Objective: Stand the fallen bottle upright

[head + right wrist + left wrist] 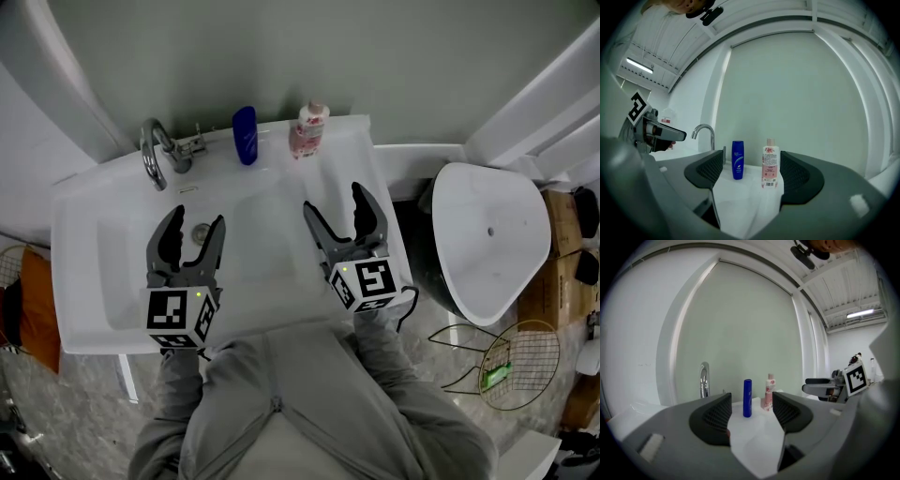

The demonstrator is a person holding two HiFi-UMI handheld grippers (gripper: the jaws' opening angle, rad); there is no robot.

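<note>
The right gripper [336, 202] has its jaws wide apart and holds nothing, and so does the left gripper [195, 225]. Both hang over the basin of the white sink [75, 244]. On its back edge, right of the faucet [155, 150], a blue shampoo bottle [245, 134] and a pink bottle [307, 129] stand upright. The pink label has a barcode, but the writing is too small to read.

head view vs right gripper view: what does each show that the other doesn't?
Only the head view: the sink drain, the white toilet, the wire basket and the person's sleeves.
Only the right gripper view: the ceiling light strip, and the bottles side-on with their labels facing the camera.
Both: the blue bottle and the pink bottle, both upright on the sink ledge, the faucet, the left gripper and the right gripper, jaws apart and empty.
</note>
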